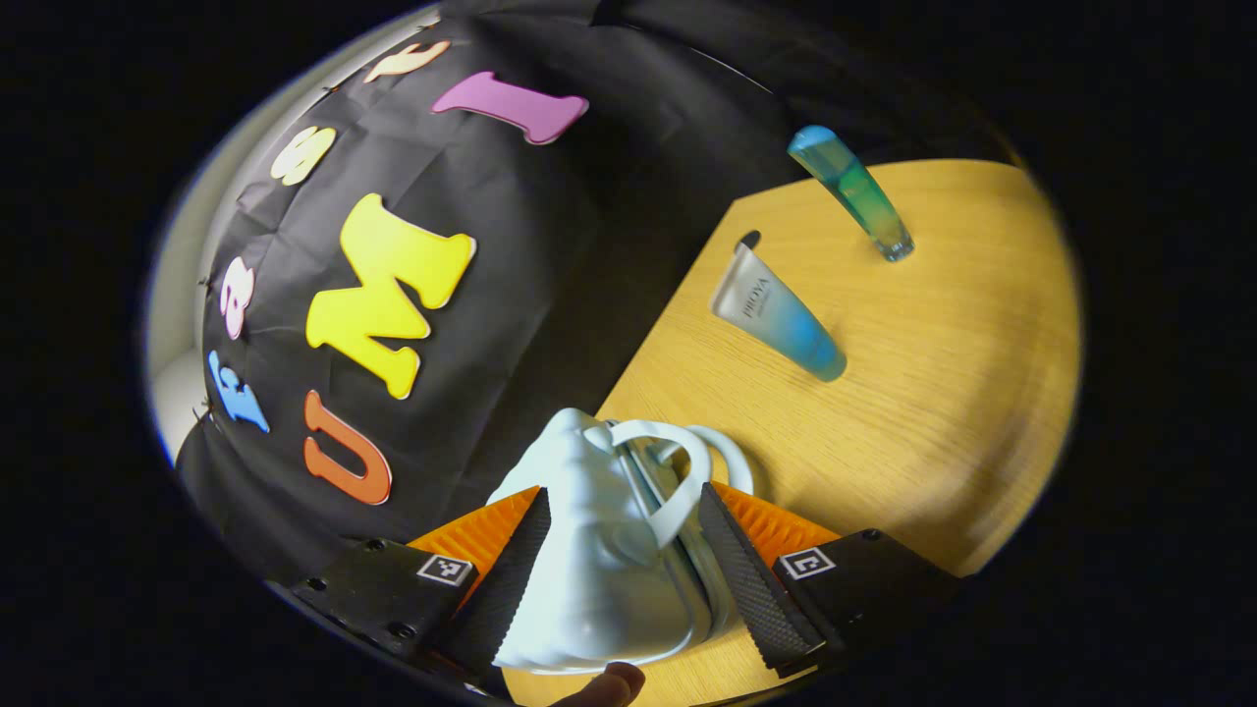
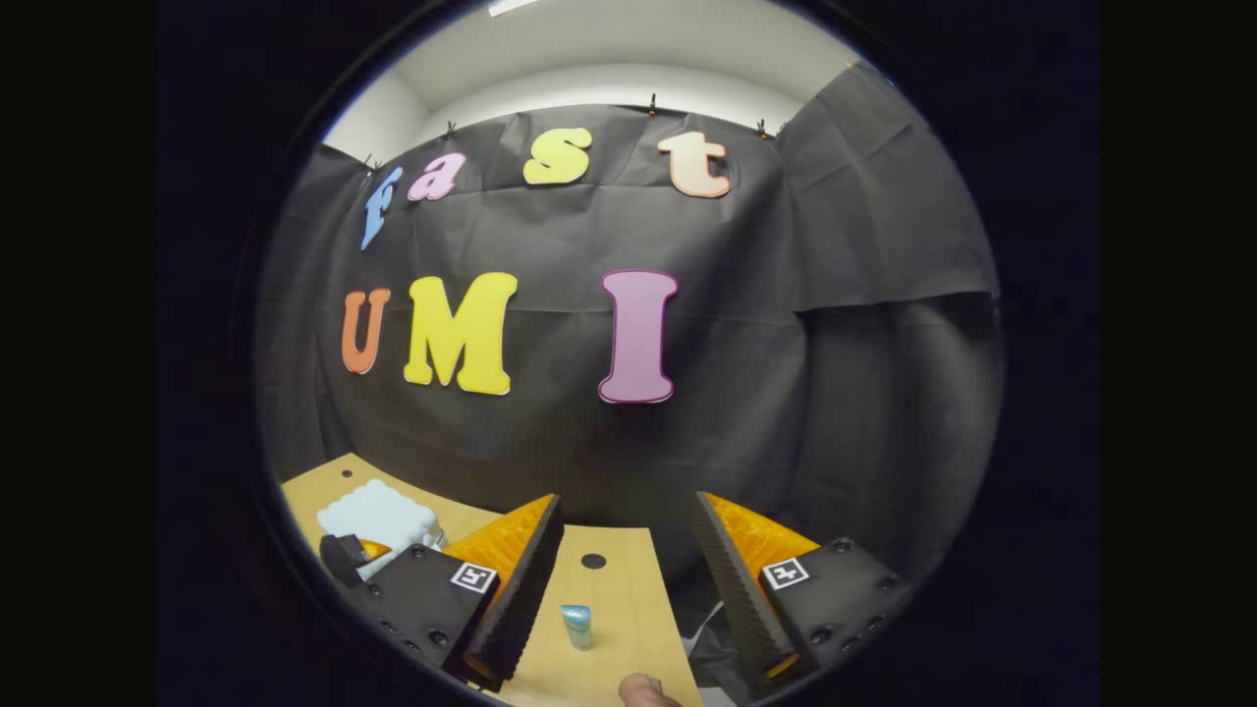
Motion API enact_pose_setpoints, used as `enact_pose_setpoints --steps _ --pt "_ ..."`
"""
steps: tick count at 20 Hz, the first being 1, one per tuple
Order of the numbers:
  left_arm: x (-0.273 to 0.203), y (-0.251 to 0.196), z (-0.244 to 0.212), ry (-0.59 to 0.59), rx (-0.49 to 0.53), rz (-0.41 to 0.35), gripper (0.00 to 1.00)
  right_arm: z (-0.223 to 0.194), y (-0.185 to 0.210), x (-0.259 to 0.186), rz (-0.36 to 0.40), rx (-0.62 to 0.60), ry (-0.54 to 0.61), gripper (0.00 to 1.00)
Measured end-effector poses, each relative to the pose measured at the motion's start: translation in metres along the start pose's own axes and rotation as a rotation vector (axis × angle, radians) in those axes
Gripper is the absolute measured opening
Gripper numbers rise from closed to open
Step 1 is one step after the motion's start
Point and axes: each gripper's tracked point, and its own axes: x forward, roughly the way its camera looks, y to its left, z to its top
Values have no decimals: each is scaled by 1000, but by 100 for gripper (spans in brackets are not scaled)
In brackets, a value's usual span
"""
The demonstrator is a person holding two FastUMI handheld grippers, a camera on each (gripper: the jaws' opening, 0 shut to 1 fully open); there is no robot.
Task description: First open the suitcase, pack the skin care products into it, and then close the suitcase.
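A small pale-blue suitcase (image 1: 599, 550) with white loop handles stands on edge on the wooden table (image 1: 943, 393), and my left gripper (image 1: 624, 501) is shut on its shell from both sides. Beyond it a white-to-blue tube (image 1: 776, 314) lies flat, and a tall blue-green bottle (image 1: 852, 191) stands near the table's far edge. In the right gripper view my right gripper (image 2: 627, 503) is open above the table (image 2: 609, 589), with the bottle's top (image 2: 576, 625) showing below its gap. To the left there, the suitcase (image 2: 378, 516) stands with the left gripper (image 2: 355, 552) on it.
The black cloth wall hangs close behind the table's far edge. A dark round hole (image 2: 593, 561) sits in the tabletop ahead of the right gripper. A person's fingertip (image 1: 609, 682) shows at the bottom edge.
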Motion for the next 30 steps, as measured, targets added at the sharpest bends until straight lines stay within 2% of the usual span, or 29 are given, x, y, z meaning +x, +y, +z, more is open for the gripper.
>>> enact_pose_setpoints --steps 2,4,5,6,7,9,11,12,13,14,15,18,19,21,24,30 --pt "7 -9 -3 52 73 -8 97 -9 -7 6 13 11 15 80" --pt "11 -5 2 93 181 33 96 -17 -16 10 26 22 27 80" --pt "11 -5 3 113 223 42 91 -21 -22 13 25 29 33 79" --pt "15 -6 2 127 252 40 86 -24 -27 15 22 39 40 79" --pt "18 -5 1 139 279 44 75 -29 -32 15 17 51 48 79" --pt "20 1 -6 170 335 49 60 -35 -39 17 -2 52 61 80" --pt "22 -1 -1 158 352 42 52 -37 -36 14 -9 38 71 79" --pt "24 -5 -3 165 347 24 44 -36 -35 14 -12 30 74 78" --pt "24 -8 -4 168 345 17 31 -34 -31 12 -11 21 75 78" --pt "23 -5 -2 161 352 24 27 -34 -26 8 -16 9 73 79" --pt "22 -3 0 149 346 26 17 -32 -21 6 -26 -6 71 79" --pt "20 16 4 106 308 52 9 -26 -5 -7 -46 -20 66 79" --pt "21 20 5 85 282 39 6 -25 2 -10 -49 -27 66 79" --pt "19 31 8 57 242 36 4 -19 13 -12 -66 -44 63 79" --pt "9 61 13 16 113 43 3 -3 31 -17 -90 -51 39 79" --pt "-15 148 3 -72 -151 71 2 27 74 -23 -123 -58 -19 79"
